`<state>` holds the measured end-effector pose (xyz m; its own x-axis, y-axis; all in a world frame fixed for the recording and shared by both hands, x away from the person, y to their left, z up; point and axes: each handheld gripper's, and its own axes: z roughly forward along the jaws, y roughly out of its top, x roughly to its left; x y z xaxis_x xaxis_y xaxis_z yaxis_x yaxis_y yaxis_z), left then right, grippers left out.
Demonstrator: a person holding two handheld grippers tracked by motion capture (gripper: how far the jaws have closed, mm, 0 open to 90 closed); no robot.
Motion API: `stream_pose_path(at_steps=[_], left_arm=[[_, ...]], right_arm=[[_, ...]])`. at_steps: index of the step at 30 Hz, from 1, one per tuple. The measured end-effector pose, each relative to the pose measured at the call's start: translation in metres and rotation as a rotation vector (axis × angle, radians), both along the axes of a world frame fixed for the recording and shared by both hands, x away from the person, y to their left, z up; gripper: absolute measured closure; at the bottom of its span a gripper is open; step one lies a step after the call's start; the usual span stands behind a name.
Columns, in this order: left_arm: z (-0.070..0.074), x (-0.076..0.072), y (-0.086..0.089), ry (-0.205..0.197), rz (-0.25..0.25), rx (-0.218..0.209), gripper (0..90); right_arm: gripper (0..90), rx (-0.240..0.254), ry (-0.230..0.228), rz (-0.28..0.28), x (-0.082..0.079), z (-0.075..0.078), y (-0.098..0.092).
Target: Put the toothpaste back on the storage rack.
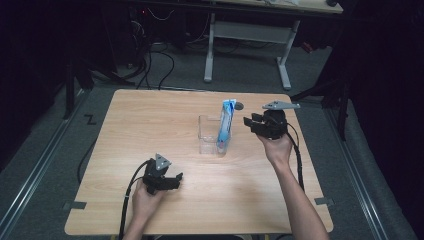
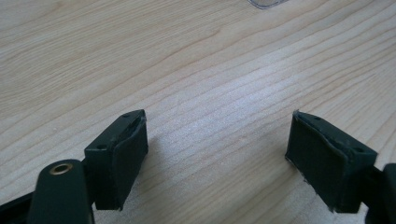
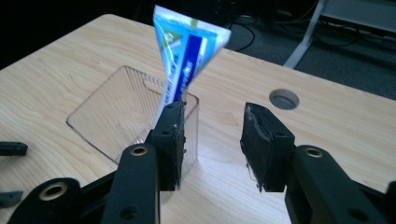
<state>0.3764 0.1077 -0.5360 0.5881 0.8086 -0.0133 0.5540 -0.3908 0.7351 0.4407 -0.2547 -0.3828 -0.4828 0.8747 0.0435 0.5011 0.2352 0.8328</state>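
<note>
Toothpaste tube (image 1: 226, 125) upright in clear bin (image 1: 207, 134); right hand-held gripper (image 1: 254, 122) beside it, spread, empty; left hand-held gripper (image 1: 174, 181) spread near the desk's (image 1: 150, 120) front edge.

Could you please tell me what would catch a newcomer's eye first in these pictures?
First comes the blue-and-white toothpaste tube, standing upright in the clear plastic box near the middle of the wooden table. Just to the right of it, the right tongs hang above the table with nothing between their jaws. At the near left, the left tongs rest low over bare wood, jaws wide apart.
</note>
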Motion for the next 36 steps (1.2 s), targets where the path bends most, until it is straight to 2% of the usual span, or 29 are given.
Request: stream_pose_path(at_steps=[3, 15, 20, 23, 25, 30, 36], left_arm=[[0.0, 0.0, 0.0, 0.0, 0.0, 0.0, 20.7], [0.0, 0.0, 0.0, -0.002, 0.001, 0.001, 20.7], [0.0, 0.0, 0.0, -0.001, 0.002, -0.001, 20.7], [0.0, 0.0, 0.0, 0.0, 0.001, -0.001, 20.7], [0.0, 0.0, 0.0, 0.0, 0.001, -0.001, 20.7], [0.0, 0.0, 0.0, -0.001, 0.002, 0.0, 20.7], [0.0, 0.0, 0.0, 0.0, 0.002, -0.002, 20.7]], right_arm=[[59.1, 0.002, 0.007, -0.012, -0.002, 0.0, -0.005], [58.6, 0.035, -0.03, -0.013, -0.017, 0.01, -0.017], [58.6, 0.054, -0.031, -0.021, -0.023, 0.007, -0.025], [58.7, 0.081, -0.025, -0.02, -0.026, 0.005, -0.03], [58.5, 0.121, -0.019, -0.007, -0.028, 0.004, -0.032], [57.9, 0.129, -0.038, 0.004, -0.037, 0.005, -0.035], [57.7, 0.136, -0.039, -0.008, -0.045, 0.003, -0.043]])
